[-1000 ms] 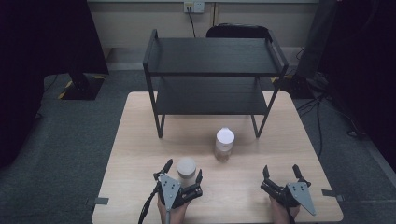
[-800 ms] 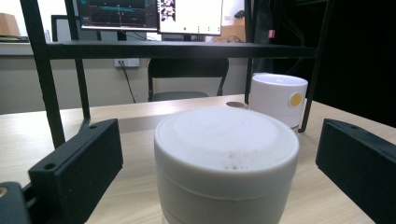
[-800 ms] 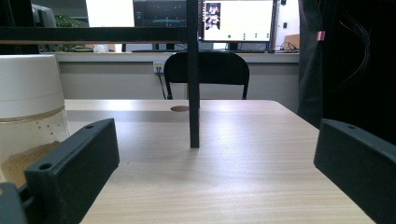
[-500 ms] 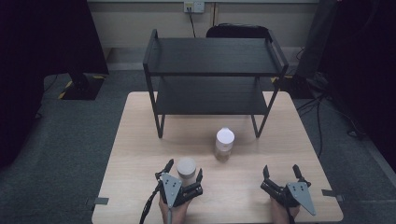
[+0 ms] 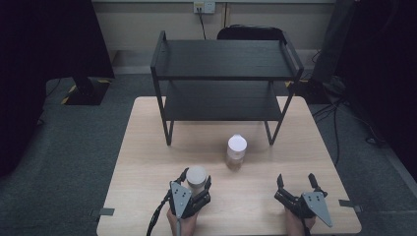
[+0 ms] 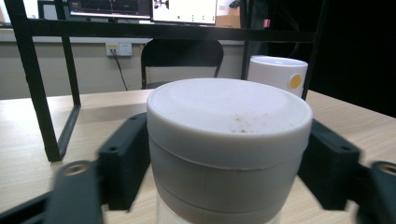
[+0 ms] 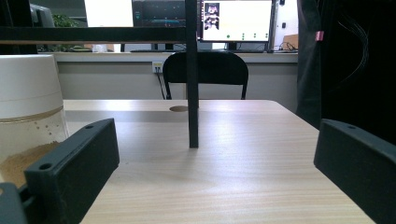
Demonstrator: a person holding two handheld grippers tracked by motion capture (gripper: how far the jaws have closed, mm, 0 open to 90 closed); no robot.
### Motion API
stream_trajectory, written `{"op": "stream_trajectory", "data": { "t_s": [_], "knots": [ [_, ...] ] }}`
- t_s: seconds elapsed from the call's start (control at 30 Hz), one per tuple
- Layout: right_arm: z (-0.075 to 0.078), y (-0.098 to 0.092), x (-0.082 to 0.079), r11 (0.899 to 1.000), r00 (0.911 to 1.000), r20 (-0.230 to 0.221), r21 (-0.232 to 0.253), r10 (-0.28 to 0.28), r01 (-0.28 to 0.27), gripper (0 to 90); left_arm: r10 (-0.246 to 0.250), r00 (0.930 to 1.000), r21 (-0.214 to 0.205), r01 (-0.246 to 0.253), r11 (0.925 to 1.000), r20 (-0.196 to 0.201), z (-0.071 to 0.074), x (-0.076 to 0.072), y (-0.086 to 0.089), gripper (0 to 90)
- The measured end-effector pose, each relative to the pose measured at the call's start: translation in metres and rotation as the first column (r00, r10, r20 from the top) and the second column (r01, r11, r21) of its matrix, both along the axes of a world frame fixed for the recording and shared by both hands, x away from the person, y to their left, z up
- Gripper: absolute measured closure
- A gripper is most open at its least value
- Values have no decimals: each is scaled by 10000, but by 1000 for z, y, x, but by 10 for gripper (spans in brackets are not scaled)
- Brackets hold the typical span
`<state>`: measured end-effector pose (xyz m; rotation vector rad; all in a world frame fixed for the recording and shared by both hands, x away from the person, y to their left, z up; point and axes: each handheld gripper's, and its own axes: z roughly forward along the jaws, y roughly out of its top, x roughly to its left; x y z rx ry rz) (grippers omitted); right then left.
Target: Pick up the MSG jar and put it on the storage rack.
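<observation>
High view shows your left tool point(image 5: 195, 183) low at the near edge of the worktop point(image 5: 142, 147), with a grey-lidded jar point(image 5: 196, 176) standing between its two black jaws. Your left tool's jaws have just been closing, and in the left gripper view they sit tight against both sides of the jar point(image 6: 229, 149) below its lid, so you have hold of it. The jar stands upright on the worktop, near its front edge and left of centre.

A second jar point(image 5: 236, 151) with a white lid stands farther back, just in front of the black two-tier shelf point(image 5: 226, 73) and near its right front leg. It is apart from the gripped jar; in the left gripper view it rises behind and to the right of it point(image 6: 277, 72), with a small yellow dot on its side. In the right gripper view the same jar point(image 7: 29, 116) shows at the left edge, with clear glass below the lid and brown powder at the bottom.

Your right tool point(image 5: 296, 184) rests at the near right of the worktop, well apart from both jars. Its jaws stand wide apart with bare wood between them point(image 7: 210, 177), holding nothing. The shelf's leg point(image 7: 192, 74) stands straight ahead of it, with a black chair point(image 7: 205, 70) beyond the worktop's far edge.
</observation>
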<state>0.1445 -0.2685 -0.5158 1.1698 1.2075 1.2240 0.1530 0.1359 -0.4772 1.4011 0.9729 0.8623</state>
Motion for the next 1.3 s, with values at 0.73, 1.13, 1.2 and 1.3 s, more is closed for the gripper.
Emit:
{"op": "stream_trajectory", "data": {
  "t_s": [0.73,1.13,1.2,1.3],
  "knots": [
    [0,1,0,10000,10000,1,2,-30,30,0,-223,9997,-162,224,9996,96,-2,2,6,341],
    [0,1,0,10000,10000,0,3,-28,28,0,-643,9978,-71,644,9979,152,21,7,16,341],
    [0,1,0,10000,10000,0,4,-31,31,0,-878,9959,-18,879,9961,209,25,8,19,341],
    [0,1,0,10000,10000,-1,6,-30,30,0,-1205,9920,184,1198,9926,389,30,9,24,341]
  ]
}}
